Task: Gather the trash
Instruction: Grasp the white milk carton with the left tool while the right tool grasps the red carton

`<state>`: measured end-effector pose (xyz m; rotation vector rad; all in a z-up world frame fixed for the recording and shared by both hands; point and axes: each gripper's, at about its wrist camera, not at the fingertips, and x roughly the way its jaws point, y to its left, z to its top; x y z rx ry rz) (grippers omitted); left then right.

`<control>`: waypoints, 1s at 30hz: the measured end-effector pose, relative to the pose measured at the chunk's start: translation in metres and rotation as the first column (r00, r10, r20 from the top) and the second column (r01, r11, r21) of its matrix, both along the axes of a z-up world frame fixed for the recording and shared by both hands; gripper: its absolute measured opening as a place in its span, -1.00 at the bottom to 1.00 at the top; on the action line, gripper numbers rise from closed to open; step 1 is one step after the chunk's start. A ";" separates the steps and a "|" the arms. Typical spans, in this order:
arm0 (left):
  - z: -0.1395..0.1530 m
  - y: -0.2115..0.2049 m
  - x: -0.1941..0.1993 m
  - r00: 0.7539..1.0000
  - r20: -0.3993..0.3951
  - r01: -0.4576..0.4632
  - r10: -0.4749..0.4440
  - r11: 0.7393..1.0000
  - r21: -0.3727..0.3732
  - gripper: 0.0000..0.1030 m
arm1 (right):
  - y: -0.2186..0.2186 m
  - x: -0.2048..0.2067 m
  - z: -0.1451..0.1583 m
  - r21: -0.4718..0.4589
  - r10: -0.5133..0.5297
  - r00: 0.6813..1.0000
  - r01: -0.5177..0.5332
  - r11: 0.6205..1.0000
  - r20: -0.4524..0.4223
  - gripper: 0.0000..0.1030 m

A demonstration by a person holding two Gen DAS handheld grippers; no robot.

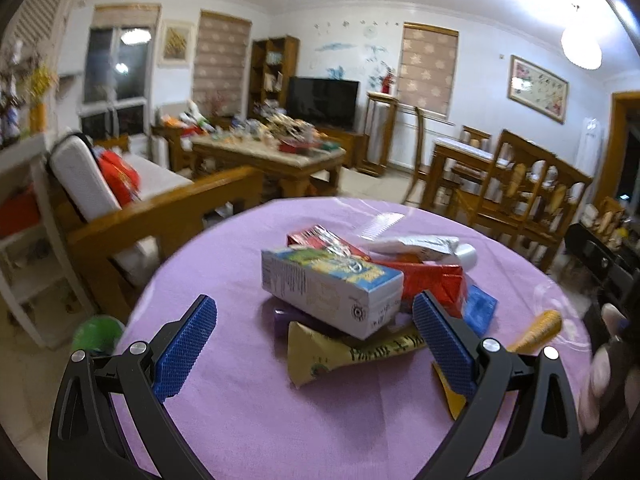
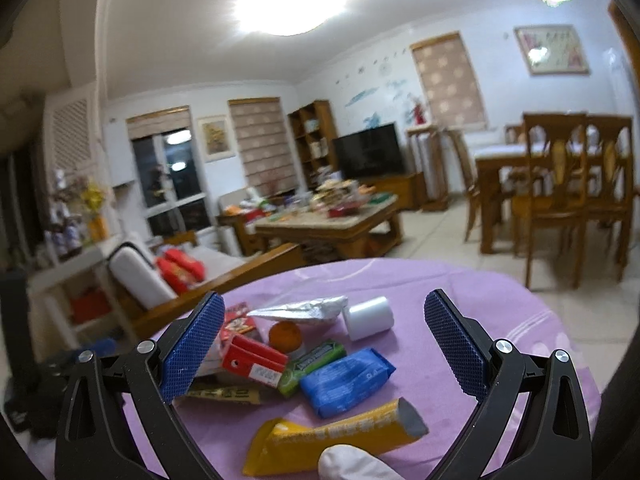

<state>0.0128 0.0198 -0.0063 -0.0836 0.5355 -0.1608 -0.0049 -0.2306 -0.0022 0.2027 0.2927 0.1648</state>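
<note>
Purple-clothed table [image 1: 240,420] held the trash pile | left gripper [image 1: 316,350] fingers spread, empty; white carton [image 1: 328,292] at 12 o'clock, long axis 10-to-4 | right gripper [image 2: 324,350] fingers spread, empty; blue packet [image 2: 346,380] between them, nearer

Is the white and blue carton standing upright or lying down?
Lying down: the carton rests on its long side atop the other trash, one end toward the left claw.
</note>
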 end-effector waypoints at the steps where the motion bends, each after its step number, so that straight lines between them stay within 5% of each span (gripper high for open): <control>1: 0.000 0.006 0.003 1.000 -0.007 0.017 -0.017 1.000 -0.011 0.90 | -0.006 0.002 0.003 -0.003 0.007 1.000 -0.007 1.000 -0.010 0.92; 4: 0.001 0.016 0.010 0.996 0.004 0.089 -0.089 0.996 0.022 0.90 | -0.018 0.013 0.012 -0.028 0.134 0.989 -0.136 0.990 -0.063 0.92; 7: -0.001 0.014 0.024 0.990 -0.046 0.138 -0.134 0.985 0.103 0.90 | -0.003 0.024 0.009 -0.149 0.246 0.958 -0.267 0.952 -0.146 0.91; 11: -0.002 0.015 0.047 0.968 -0.163 0.184 -0.189 0.982 -0.042 0.90 | 0.035 0.034 -0.005 -0.315 0.333 0.921 -0.384 0.868 -0.204 0.73; 13: -0.005 0.021 0.064 0.957 -0.232 0.141 -0.176 0.977 -0.163 0.90 | 0.057 0.044 -0.013 -0.374 0.371 0.895 -0.442 0.816 -0.249 0.48; 15: -0.010 0.025 0.078 0.945 -0.282 0.099 -0.168 0.965 -0.244 0.90 | 0.081 0.056 -0.025 -0.433 0.391 0.876 -0.481 0.762 -0.283 0.44; 17: -0.012 0.024 0.085 0.940 -0.306 0.072 -0.153 0.963 -0.260 0.90 | 0.096 0.061 -0.034 -0.466 0.404 0.866 -0.500 0.730 -0.296 0.41; 20: -0.011 0.019 0.094 0.929 -0.341 0.055 -0.142 0.966 -0.252 0.90 | 0.120 0.073 -0.044 -0.495 0.423 0.847 -0.532 0.687 -0.322 0.07; 24: -0.011 0.009 0.110 0.910 -0.395 0.037 -0.127 0.973 -0.227 0.90 | 0.141 0.087 -0.055 -0.531 0.396 0.849 -0.528 0.662 -0.351 -0.37; 30: -0.023 0.008 0.116 0.886 -0.451 -0.014 -0.107 0.966 -0.258 0.90 | 0.147 0.083 -0.053 -0.517 0.383 0.851 -0.524 0.677 -0.360 -0.37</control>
